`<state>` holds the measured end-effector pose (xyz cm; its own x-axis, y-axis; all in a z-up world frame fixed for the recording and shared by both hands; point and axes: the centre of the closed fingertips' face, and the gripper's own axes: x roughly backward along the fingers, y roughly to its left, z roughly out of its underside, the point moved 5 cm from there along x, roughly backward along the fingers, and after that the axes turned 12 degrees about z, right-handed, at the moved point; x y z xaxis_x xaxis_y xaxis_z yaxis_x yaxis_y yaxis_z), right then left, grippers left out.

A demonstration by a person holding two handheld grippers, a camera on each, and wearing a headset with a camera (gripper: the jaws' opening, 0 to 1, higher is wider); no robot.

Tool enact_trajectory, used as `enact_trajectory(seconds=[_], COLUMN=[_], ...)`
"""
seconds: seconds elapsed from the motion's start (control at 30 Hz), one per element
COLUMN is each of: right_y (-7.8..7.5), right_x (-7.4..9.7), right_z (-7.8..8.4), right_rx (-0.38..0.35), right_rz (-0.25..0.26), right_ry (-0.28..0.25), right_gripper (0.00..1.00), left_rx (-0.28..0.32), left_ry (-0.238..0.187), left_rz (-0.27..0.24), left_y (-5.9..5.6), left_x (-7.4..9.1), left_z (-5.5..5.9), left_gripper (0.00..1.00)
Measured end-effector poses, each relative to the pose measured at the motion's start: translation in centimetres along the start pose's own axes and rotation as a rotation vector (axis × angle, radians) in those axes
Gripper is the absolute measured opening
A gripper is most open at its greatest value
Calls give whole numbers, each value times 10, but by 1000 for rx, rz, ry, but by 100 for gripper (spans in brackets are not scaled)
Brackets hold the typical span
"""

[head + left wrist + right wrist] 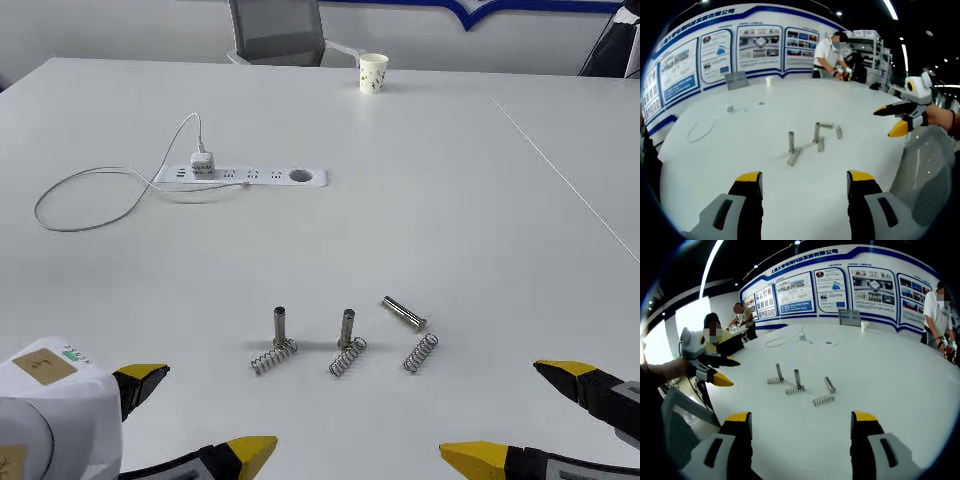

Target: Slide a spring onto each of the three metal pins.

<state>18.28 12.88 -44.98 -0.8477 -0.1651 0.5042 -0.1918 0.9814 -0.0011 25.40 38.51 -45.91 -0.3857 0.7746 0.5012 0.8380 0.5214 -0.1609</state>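
On the white table (450,220) two metal pins stand upright, one on the left (279,325) and one in the middle (347,327). A third pin (404,313) lies flat to their right. Three springs lie loose: one (273,357) at the left pin's base, one (347,357) at the middle pin's base, and one (420,352) near the lying pin. My left gripper (195,415) (805,177) is open and empty, short of the pins. My right gripper (517,412) (801,416) is also open and empty, near the table's front right.
A white power strip (240,176) with a plugged charger and a looping cable (85,205) lies further back on the left. A paper cup (372,73) stands near the far edge, with a grey chair (275,30) behind it. People stand by the far benches.
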Motion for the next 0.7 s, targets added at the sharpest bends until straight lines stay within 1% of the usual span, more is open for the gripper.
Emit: enact_trajectory(seconds=[0.27,0.37,0.5,0.7], right_y=[-1,-2,-3,-7], right_x=[0,0,0,-1], right_z=[-1,0,0,1], right_rx=[-4,-2,0,-4], right_rz=[-4,-5,-2,4], right_ry=[-1,3,9,15], right_gripper=[81,80,80,80], left_rx=[-24,-28,-26,-14], left_ry=[8,11,12,21], left_rz=[26,35,44,51], left_y=[12,14,15,13], left_x=[-15,-19,-24,-26], left_z=[-2,-3,-4,-3], left_gripper=[62,61,62,63])
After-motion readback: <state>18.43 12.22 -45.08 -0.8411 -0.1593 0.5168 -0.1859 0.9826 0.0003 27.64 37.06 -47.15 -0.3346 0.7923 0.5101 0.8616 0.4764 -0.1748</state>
